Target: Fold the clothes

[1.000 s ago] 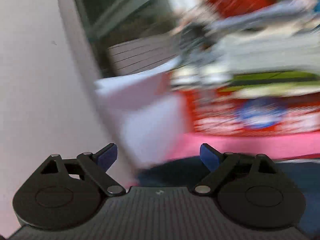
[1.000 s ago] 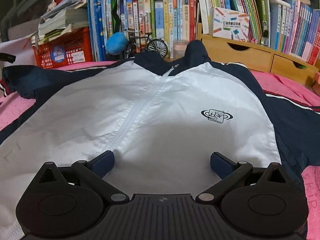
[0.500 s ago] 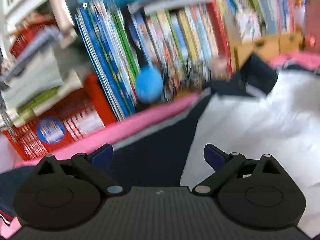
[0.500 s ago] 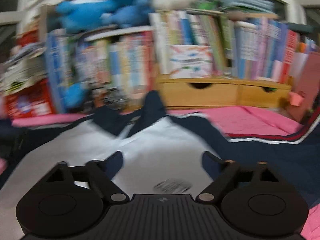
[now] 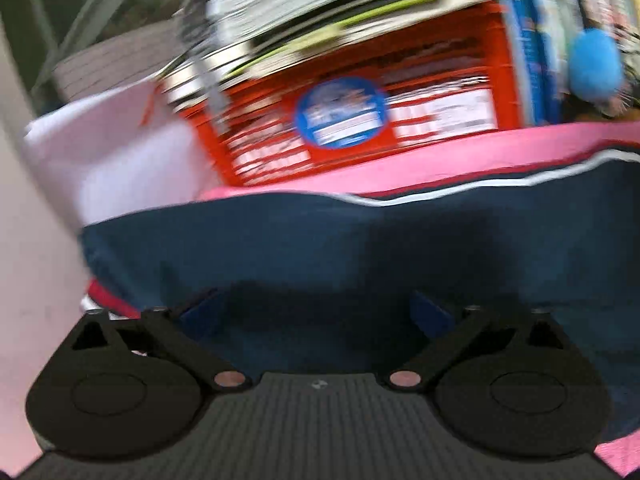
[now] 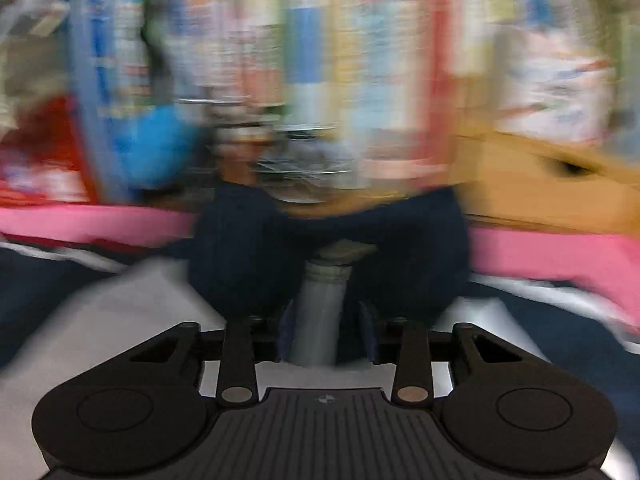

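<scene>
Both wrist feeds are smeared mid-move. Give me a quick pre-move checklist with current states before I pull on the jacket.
1. Right gripper closed on the jacket's zipper strip near the collar: ok.
2. Left gripper open: ok.
3. Left gripper over the navy sleeve: ok; contact: cannot tell.
4. Sleeve lying flat on the pink cover: cannot tell, blurred.
5. Red crate apart from the sleeve: ok.

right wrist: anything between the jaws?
Yes. In the right wrist view the right gripper has its jaws nearly shut on the jacket, at its grey-white zipper strip.
</scene>
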A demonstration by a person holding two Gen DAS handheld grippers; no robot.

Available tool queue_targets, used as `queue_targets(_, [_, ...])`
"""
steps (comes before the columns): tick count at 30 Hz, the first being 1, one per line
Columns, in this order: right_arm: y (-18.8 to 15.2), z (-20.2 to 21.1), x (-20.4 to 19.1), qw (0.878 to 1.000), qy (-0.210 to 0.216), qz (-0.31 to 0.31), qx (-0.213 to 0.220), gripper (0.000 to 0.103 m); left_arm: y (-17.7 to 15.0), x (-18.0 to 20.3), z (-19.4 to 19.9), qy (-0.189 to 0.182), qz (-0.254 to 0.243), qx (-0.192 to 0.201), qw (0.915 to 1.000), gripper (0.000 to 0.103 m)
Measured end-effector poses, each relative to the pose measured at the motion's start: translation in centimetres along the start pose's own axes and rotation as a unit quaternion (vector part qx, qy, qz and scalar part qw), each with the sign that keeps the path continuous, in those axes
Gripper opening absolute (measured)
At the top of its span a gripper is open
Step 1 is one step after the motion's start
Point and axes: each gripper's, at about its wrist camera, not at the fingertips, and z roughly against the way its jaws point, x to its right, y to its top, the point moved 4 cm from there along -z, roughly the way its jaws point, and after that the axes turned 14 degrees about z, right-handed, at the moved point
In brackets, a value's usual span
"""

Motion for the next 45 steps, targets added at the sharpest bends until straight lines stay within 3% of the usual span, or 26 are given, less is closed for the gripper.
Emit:
queue_targets(4, [-1.4, 3.3, 1.7, 0.999, 0.025, -0.009, 0.032, 0.048, 1.0, 1.0, 2.8, -0.066, 0.041, 0.021, 0.9968, 0.098])
queue_targets(6, [-3.1, 5.7, 4.3, 0.998, 0.033, -0.023, 0.038, 0.048, 1.1, 3.0, 4.8, -0.118, 0.043, 0.033, 0.9915, 0.099])
queue_targets(10, [-8.0, 11.0, 11.0, 0.998, -0.037, -0.029, 0.036, 0.054, 0.0, 8.5, 7.3, -0.220, 0.006, 0.025, 0.9752, 0.101])
queue_targets(11, [-9.5, 12.1, 13.2, 0.997, -0.063, -0.036, 0.029, 0.058, -0.6, 9.9, 7.5, -0.229, -0.011, 0.021, 0.9732, 0.101])
queue_targets(14, [-14.1, 14.2, 20.1, 0.984, -0.160, -0.075, -0.027, 0.058, -2.3, 12.2, 6.0, -0.184, -0.057, 0.014, 0.9811, 0.101])
queue_targets(16, [-17.2, 16.0, 24.9, 0.960, -0.243, -0.117, -0.069, 0.056, -3.1, 12.1, 4.5, -0.151, -0.067, 0.013, 0.9862, 0.103])
queue_targets(19, [-21.2, 21.5, 29.6, 0.933, -0.296, -0.201, -0.024, 0.060, -2.8, 10.5, 3.3, -0.119, -0.044, 0.016, 0.9918, 0.103])
queue_targets(21, [-23.0, 24.6, 31.6, 0.916, -0.305, -0.260, 0.025, 0.073, -2.7, 9.6, 2.7, -0.079, -0.046, 0.022, 0.9955, 0.103])
queue_targets(24, [-25.0, 27.0, 34.4, 0.886, -0.304, -0.340, 0.085, 0.087, -2.6, 8.5, 2.1, -0.086, -0.027, 0.017, 0.9958, 0.103])
queue_targets(28, [-26.1, 24.9, 37.1, 0.865, -0.246, -0.427, 0.096, 0.093, -2.5, 8.3, 1.6, -0.098, -0.010, 0.004, 0.9951, 0.103])
queue_targets(29, [-26.1, 24.2, 37.4, 0.857, -0.238, -0.446, 0.099, 0.080, -2.7, 8.1, 1.8, -0.101, -0.003, 0.000, 0.9949, 0.103])
queue_targets(30, [-26.1, 23.4, 37.5, 0.849, -0.230, -0.465, 0.103, 0.040, -2.7, 8.0, 1.8, -0.105, 0.003, -0.005, 0.9944, 0.103])
queue_targets(31, [-25.7, 23.1, 37.4, 0.846, -0.221, -0.472, 0.109, 0.022, -2.8, 7.9, 1.8, -0.108, 0.008, -0.008, 0.9941, 0.103])
queue_targets(32, [-24.9, 22.9, 36.8, 0.849, -0.221, -0.468, 0.110, 0.015, -2.8, 7.8, 1.8, -0.111, 0.012, -0.011, 0.9937, 0.103])
queue_targets(34, [-20.9, 23.1, 33.4, 0.888, -0.254, -0.362, 0.125, 0.011, -3.0, 8.0, 2.1, -0.107, 0.009, -0.008, 0.9942, 0.103])
queue_targets(35, [-18.6, 22.8, 30.6, 0.916, -0.257, -0.283, 0.123, 0.011, -3.0, 8.3, 2.2, -0.102, 0.002, -0.003, 0.9948, 0.103])
queue_targets(37, [-13.8, 21.4, 23.3, 0.960, -0.239, -0.096, 0.112, 0.011, -3.0, 8.7, 2.5, -0.090, -0.013, 0.007, 0.9958, 0.103])
queue_targets(38, [-12.4, 20.6, 19.6, 0.970, -0.217, -0.019, 0.105, 0.012, -3.0, 8.9, 2.6, -0.086, -0.019, 0.011, 0.9961, 0.103])
queue_targets(40, [-11.2, 18.9, 11.6, 0.978, -0.138, 0.128, 0.093, 0.013, -3.0, 9.0, 2.7, -0.082, -0.024, 0.014, 0.9962, 0.103])
queue_targets(41, [-11.0, 18.3, 8.3, 0.975, -0.100, 0.180, 0.087, 0.018, -2.9, 9.0, 2.7, -0.083, -0.023, 0.013, 0.9962, 0.103])
queue_targets(43, [-11.9, 17.9, 3.0, 0.962, -0.054, 0.256, 0.074, 0.038, -2.9, 8.8, 2.6, -0.088, -0.018, 0.010, 0.9959, 0.103])
queue_targets(44, [-12.6, 17.7, 0.8, 0.955, -0.042, 0.285, 0.069, 0.062, -2.8, 8.7, 2.5, -0.090, -0.015, 0.008, 0.9958, 0.103])
queue_targets(45, [-13.2, 17.6, -1.3, 0.947, -0.029, 0.314, 0.064, 0.078, -2.8, 8.6, 2.5, -0.092, -0.013, 0.006, 0.9957, 0.103])
